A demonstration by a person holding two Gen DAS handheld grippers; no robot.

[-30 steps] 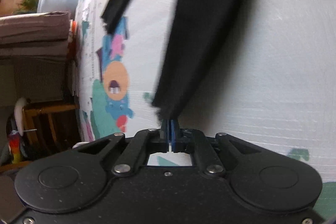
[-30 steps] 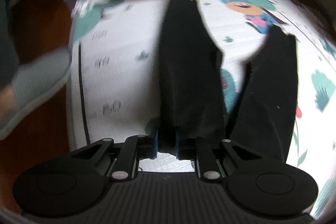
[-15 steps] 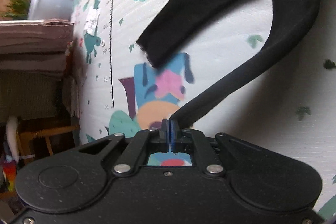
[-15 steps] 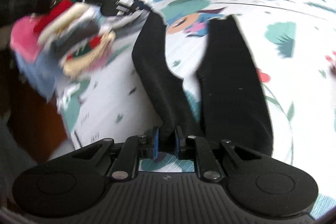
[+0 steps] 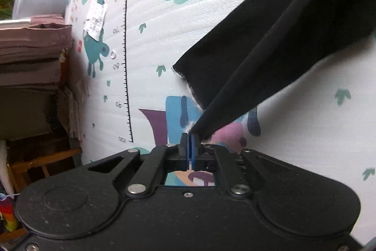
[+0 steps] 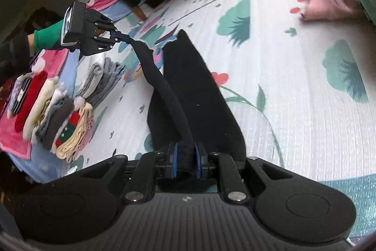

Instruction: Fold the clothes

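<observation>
Left gripper [image 5: 189, 137] has its jaws pressed together, pinching the hem corner of one leg of the black pants [image 6: 188, 86]; in the right wrist view the same left gripper [image 6: 116, 35] sits far left, held out by an arm in a green sleeve [image 6: 45, 35]. Right gripper [image 6: 185, 158] is clamped narrow on bunched black fabric at the near end of that same leg. Key relation: the lifted leg runs as a taut rope-like strip from near centre up to far left, off the printed play mat [image 6: 293, 77], its long axis diagonal between the two grippers. Second leg lies flat on the mat just right of the strip, long axis near-to-far, hem at the far end. So the held leg sits left of and partly above the flat one; left gripper is nearer the far hems, right gripper nearer the near end. Judgement: next move probably swings the far-left hem rightward onto the flat leg's hem, so the two legs stack. Pile of folded clothes [image 6: 54, 109] sits on the left, close under the left gripper's path; could snag. Pink garment [image 6: 329, 4] far right, well apart.
</observation>
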